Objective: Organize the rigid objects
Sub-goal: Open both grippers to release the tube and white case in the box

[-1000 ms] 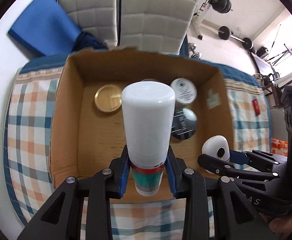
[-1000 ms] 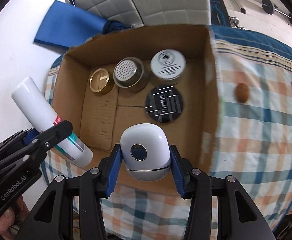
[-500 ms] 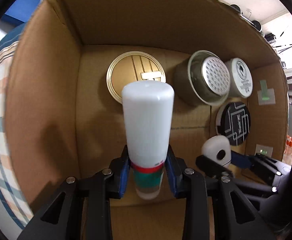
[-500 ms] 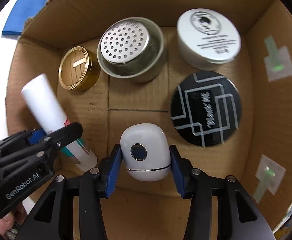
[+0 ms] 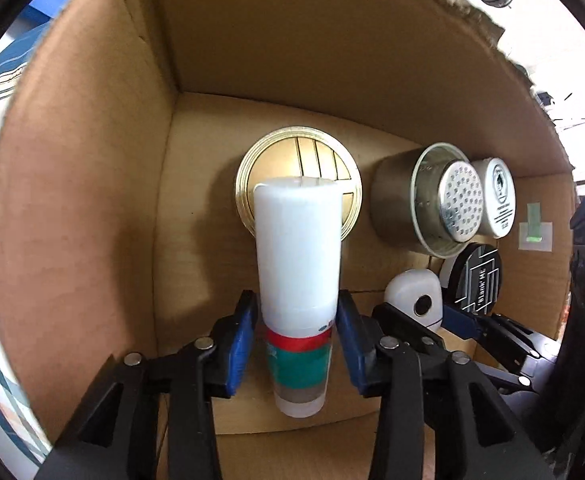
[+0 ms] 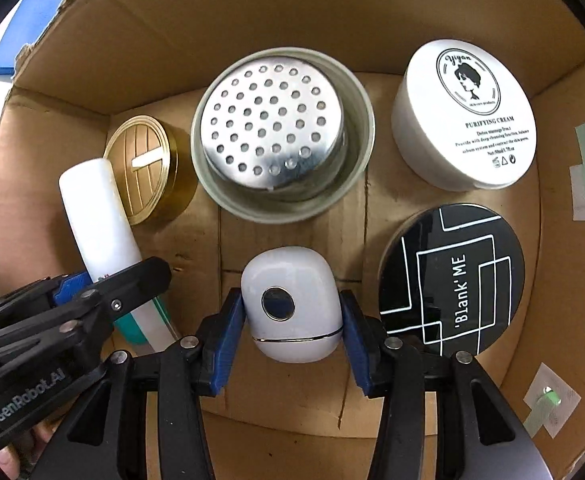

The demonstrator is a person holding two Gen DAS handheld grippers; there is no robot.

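Both grippers are deep inside a cardboard box (image 5: 92, 184). My left gripper (image 5: 296, 316) is shut on a white tube with a red and green band (image 5: 298, 256), held near the box's left wall; the tube also shows in the right wrist view (image 6: 100, 220). My right gripper (image 6: 290, 312) is shut on a small white rounded case with a dark round button (image 6: 290, 300), low over the box floor; the case also shows in the left wrist view (image 5: 414, 300).
On the box floor (image 6: 292, 240) lie a gold round tin (image 6: 144, 172), a steel cup with a perforated insert (image 6: 280, 128), a white cream jar (image 6: 464, 116) and a black round compact (image 6: 452, 284). The box walls (image 6: 252, 20) close in on all sides.
Both grippers have gone further down into the box with their objects still held. The box contents now look larger and closer.
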